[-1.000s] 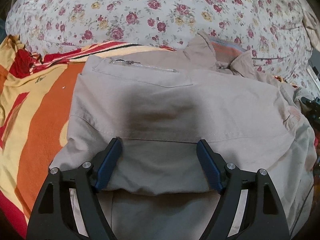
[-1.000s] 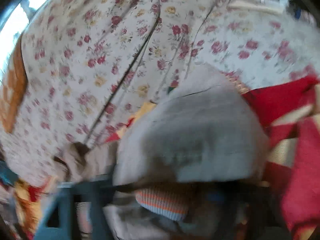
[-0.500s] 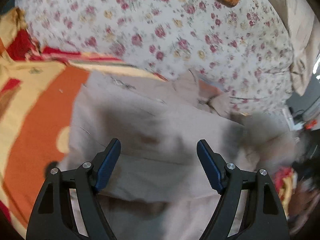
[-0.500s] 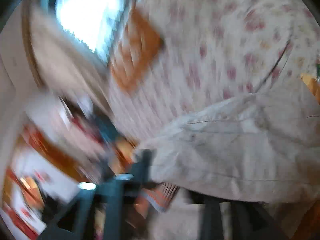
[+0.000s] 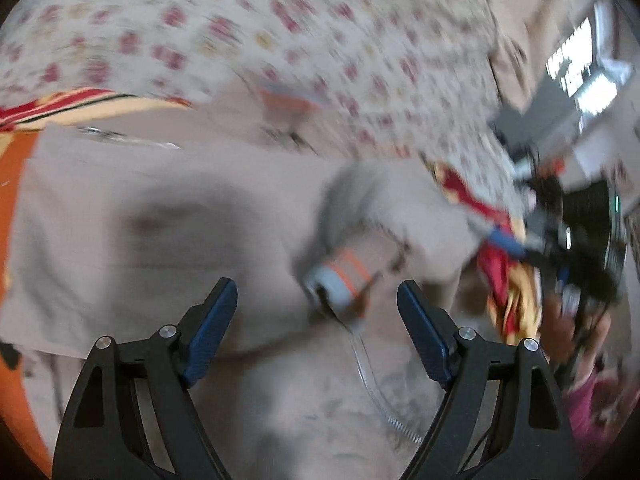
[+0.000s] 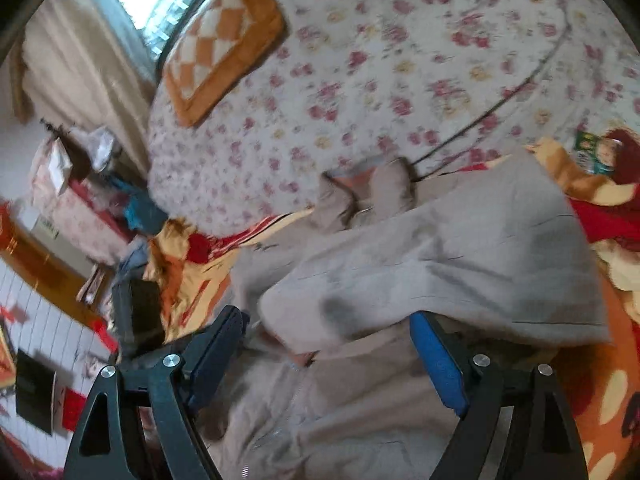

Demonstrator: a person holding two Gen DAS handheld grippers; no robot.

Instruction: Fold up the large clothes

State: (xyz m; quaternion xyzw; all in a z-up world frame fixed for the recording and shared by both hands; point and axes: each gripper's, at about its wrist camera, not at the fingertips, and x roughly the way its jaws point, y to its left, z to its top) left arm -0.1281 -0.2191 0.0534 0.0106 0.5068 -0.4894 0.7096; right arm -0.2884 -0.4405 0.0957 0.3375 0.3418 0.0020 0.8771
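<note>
Both grippers are opening wide over the beige jacket (image 5: 160, 220) on the orange blanket (image 6: 616, 380). Left gripper (image 5: 316, 308) and right gripper (image 6: 326, 338) aren't pinching anything, the fabric just lies loose under them.

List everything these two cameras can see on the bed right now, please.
jacket: one, beige, partly folded on the blanket, sleeve across its body
striped cuff: one, grey and orange, at the sleeve end
blanket: one, orange, red and yellow, under the jacket
floral quilt: one, white with red roses, behind the jacket
checked cushion: one, orange and white, on the quilt
left gripper: fingers opening above the jacket, holding nothing
right gripper: fingers opening, holding nothing
</note>
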